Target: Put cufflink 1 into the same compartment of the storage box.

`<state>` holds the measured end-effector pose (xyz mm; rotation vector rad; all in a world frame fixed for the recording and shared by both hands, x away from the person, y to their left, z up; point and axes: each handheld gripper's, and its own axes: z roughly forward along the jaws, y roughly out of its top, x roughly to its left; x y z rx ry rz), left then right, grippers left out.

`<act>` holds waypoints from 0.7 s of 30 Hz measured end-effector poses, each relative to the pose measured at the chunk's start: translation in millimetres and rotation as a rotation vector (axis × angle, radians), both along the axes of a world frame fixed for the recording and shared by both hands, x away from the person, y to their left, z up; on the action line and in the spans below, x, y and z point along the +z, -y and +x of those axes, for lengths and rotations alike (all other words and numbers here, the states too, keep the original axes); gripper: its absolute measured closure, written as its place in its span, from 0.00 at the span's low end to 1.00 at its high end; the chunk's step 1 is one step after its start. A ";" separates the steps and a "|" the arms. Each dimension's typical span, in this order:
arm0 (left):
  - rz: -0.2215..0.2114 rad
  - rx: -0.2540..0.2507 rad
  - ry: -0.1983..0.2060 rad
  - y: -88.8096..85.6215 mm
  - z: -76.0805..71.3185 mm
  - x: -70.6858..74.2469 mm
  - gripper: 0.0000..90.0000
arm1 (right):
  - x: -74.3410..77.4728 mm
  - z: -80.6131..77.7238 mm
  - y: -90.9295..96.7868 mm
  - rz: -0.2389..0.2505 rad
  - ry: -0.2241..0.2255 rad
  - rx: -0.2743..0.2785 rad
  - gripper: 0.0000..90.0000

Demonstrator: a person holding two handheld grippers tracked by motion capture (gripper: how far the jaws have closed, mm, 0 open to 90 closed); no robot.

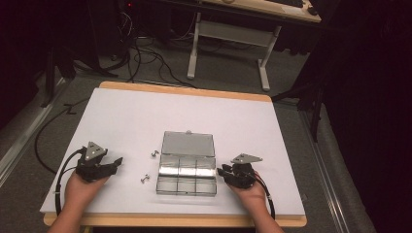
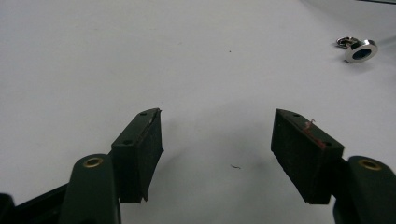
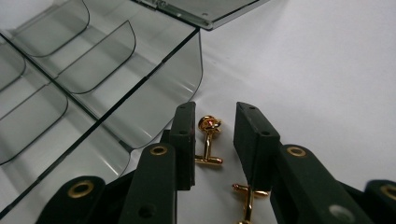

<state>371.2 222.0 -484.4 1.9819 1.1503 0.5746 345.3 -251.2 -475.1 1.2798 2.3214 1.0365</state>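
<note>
Right of clear plastic compartment box [image 3: 93, 84]: my right gripper [image 3: 215, 140] jaws apart, straddling gold cufflink [image 3: 208, 140] on white table [image 3: 327, 70], pads not pressing. Left gripper [image 2: 217, 149] left of box, wide apart, nothing between.

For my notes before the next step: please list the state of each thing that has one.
Clear plastic compartment box: lid open, compartments empty.
Left tool: open, nothing between jaws.
Right tool: open around gold cufflink, not pressing.
Two silver cufflinks: lying loose on table.
</note>
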 end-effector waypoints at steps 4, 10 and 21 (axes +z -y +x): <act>-0.009 0.001 0.004 -0.6 -0.3 0.0 0.38 | -0.9 2.6 -3.0 -0.035 0.009 0.004 0.87; -0.008 0.000 0.007 -0.7 -0.5 0.1 0.40 | -0.5 12.3 8.6 -0.048 0.016 -0.051 0.87; -0.034 0.010 0.025 -3.1 -3.3 1.6 0.44 | 4.1 4.0 54.7 -0.047 -0.028 -0.163 0.87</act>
